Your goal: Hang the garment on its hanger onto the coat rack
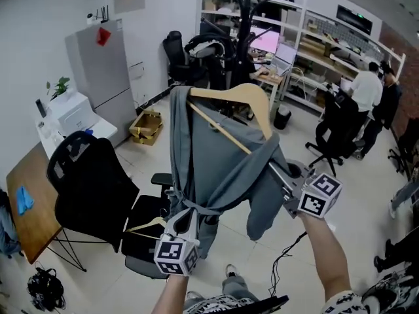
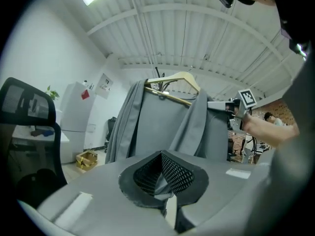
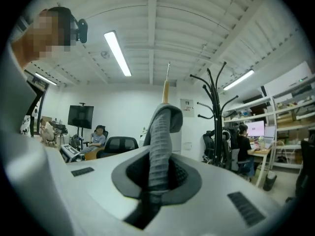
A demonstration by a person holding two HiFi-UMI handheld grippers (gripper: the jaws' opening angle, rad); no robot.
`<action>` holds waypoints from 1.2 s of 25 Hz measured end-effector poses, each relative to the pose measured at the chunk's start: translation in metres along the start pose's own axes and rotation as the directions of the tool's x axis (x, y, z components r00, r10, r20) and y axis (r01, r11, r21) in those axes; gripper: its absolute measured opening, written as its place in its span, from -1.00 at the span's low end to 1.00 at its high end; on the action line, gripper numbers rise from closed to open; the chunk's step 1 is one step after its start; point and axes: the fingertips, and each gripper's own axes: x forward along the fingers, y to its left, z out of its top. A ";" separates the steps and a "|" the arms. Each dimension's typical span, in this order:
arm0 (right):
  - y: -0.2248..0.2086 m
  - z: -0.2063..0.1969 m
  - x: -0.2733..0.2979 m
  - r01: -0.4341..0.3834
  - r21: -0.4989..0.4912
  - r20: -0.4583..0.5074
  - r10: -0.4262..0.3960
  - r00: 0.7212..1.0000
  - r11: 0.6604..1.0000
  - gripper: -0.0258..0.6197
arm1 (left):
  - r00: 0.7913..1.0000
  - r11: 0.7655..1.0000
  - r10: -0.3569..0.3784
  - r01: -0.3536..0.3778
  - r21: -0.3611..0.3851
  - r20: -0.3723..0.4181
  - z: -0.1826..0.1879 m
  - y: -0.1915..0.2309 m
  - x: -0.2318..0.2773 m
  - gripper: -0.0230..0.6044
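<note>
A grey garment hangs on a wooden hanger, held up in the air in front of me. My left gripper is shut on a fold of the garment's lower hem. My right gripper comes in from the right, shut on the garment's ribbed edge where it drapes over the hanger's end. The hanger's wooden tip pokes up above that cloth. The black coat rack stands farther back, beyond the hanger; it also shows at the right of the right gripper view as the coat rack.
A black office chair stands at lower left with a spare wooden hanger on its seat. A wooden table is at the far left. A cardboard box lies on the floor. Persons work at desks on the right.
</note>
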 end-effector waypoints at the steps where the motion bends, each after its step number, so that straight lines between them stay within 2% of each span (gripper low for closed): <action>1: -0.011 0.016 0.002 0.001 -0.014 0.008 -0.001 1.000 1.000 -0.85 | 1.000 1.000 -0.008 0.008 0.006 0.007 0.006 -0.005 0.009 -0.98; 5: -0.050 0.065 0.014 -0.011 -0.059 0.030 0.013 0.999 0.998 -0.85 | 0.998 0.998 -0.038 0.036 0.056 0.049 0.041 -0.026 0.045 -0.98; 9: -0.098 0.084 0.028 -0.038 -0.053 0.042 0.040 0.998 0.998 -0.85 | 0.996 0.997 -0.018 0.012 0.070 0.083 0.061 -0.034 0.069 -0.98; 20: -0.209 0.032 0.090 -0.158 -0.017 -0.031 0.158 0.987 0.987 -0.85 | 0.991 0.993 0.115 -0.117 0.032 0.070 0.048 -0.013 0.141 -0.98; 27: -0.262 0.001 0.137 -0.270 -0.049 -0.136 0.262 0.956 0.962 -0.85 | 0.980 0.982 0.191 -0.190 -0.008 0.054 0.032 0.004 0.168 -0.98; 30: -0.280 -0.014 0.153 -0.295 -0.063 -0.189 0.279 0.941 0.953 -0.85 | 0.974 0.975 0.220 -0.219 -0.019 0.056 0.029 0.012 0.175 -0.98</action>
